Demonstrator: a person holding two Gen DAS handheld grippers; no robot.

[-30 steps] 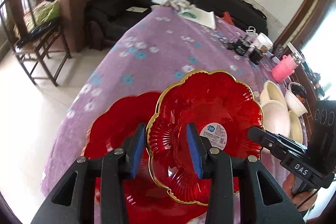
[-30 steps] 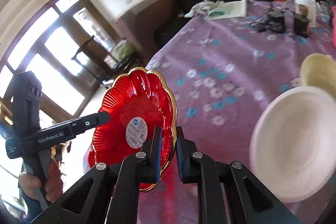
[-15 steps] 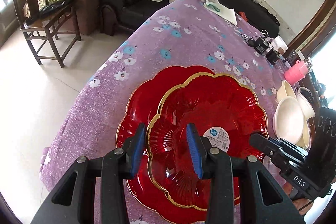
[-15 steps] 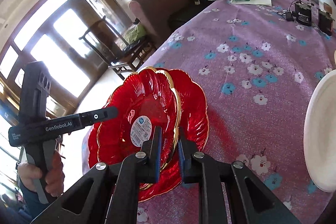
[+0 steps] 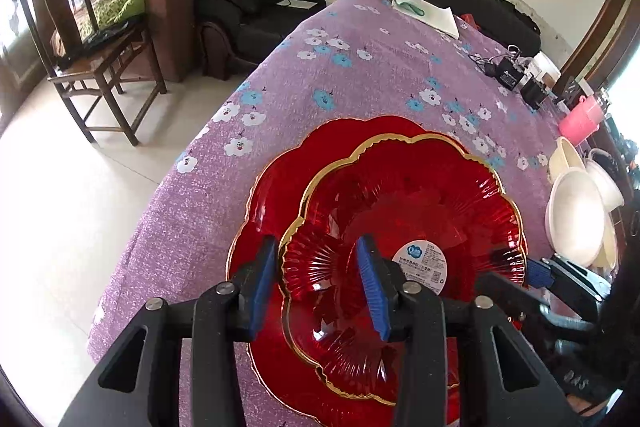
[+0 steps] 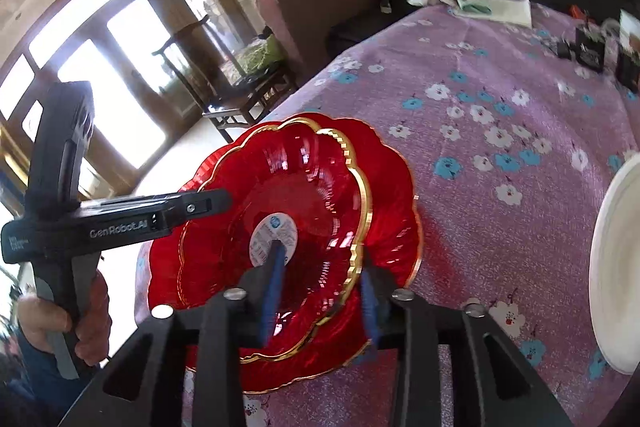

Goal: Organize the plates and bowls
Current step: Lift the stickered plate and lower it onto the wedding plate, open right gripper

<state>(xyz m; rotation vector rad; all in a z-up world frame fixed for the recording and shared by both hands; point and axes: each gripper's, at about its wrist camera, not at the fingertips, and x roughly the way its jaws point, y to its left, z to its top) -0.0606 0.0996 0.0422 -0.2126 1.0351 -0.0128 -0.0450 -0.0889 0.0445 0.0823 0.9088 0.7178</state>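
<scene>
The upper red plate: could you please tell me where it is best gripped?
Pinch its raised gold rim from the near side, one finger inside, one outside: it lies flat on the larger red plate, so only that lip stands clear.

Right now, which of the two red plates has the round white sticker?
The upper red plate, the gold-rimmed one resting on top. Its sticker sits near the middle. The lower red plate shows only as an outer ring around it, no sticker visible.
</scene>
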